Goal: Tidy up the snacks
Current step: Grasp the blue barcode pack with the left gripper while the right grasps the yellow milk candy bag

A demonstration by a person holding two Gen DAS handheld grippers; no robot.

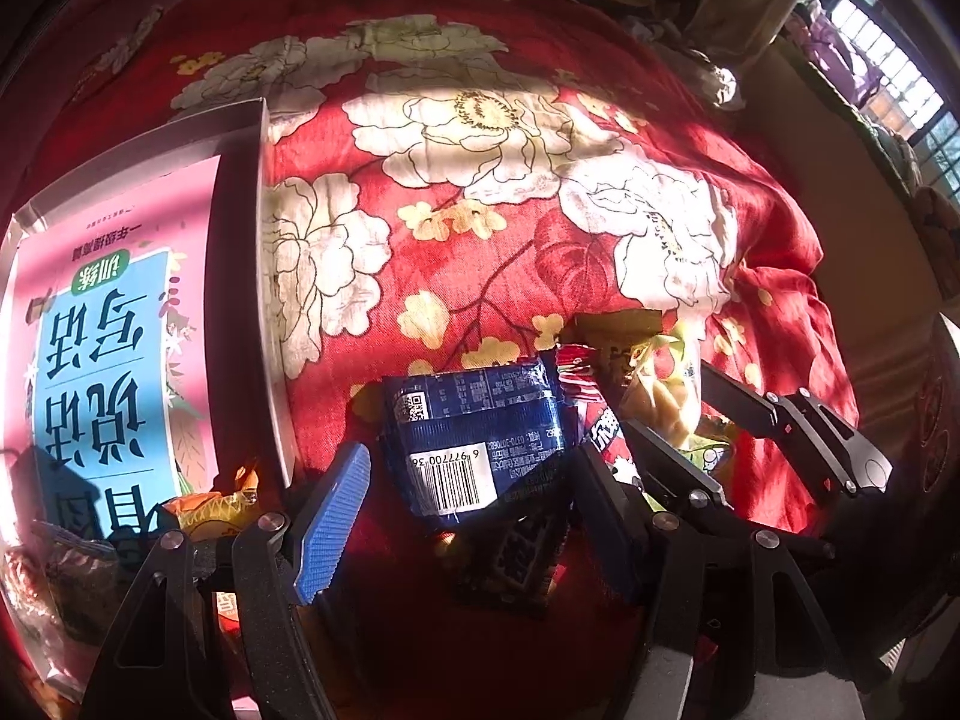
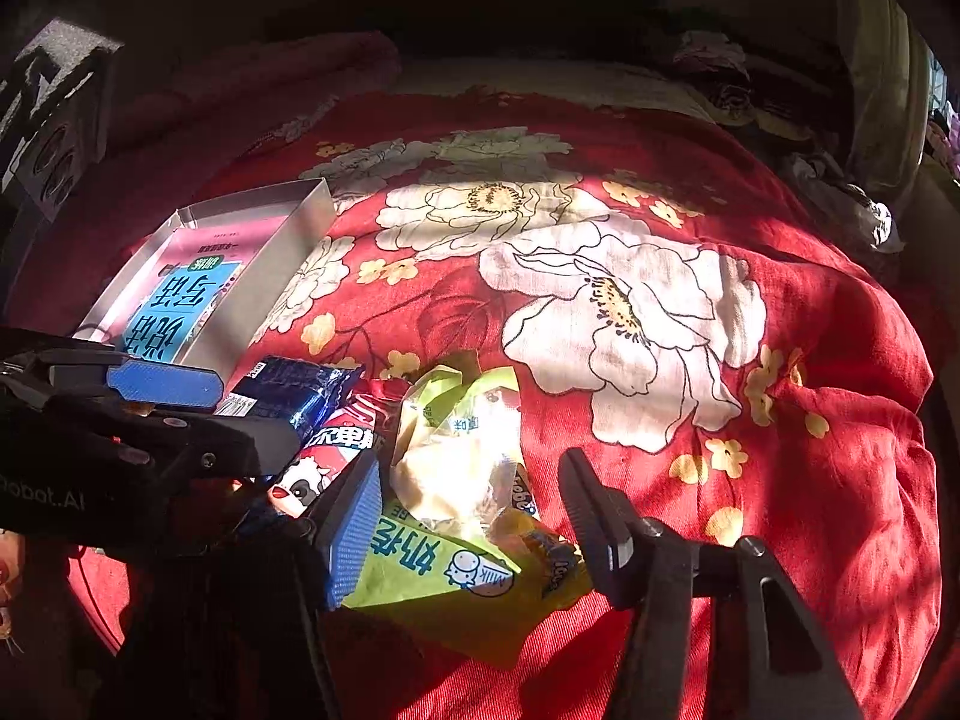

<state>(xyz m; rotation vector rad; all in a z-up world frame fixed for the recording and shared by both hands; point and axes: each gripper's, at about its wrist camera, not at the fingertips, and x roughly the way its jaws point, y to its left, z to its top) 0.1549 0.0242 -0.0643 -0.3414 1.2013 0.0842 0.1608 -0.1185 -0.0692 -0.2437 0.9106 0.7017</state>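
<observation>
Honestly, right gripper [image 2: 474, 522] was spread around the yellow packet [image 2: 456, 480], pads not touching; left gripper [image 1: 468, 516] likewise straddled the blue pack [image 1: 474, 432]. Best to centre before squeezing.

Your left gripper [image 1: 468, 504] stands open around the dark blue snack packet [image 1: 477, 432], pads clear; the right gripper [image 1: 702, 420] straddles a yellow packet [image 1: 657, 402]. The box [image 1: 264, 276] sits left on the floral cloth [image 1: 480, 210].
</observation>
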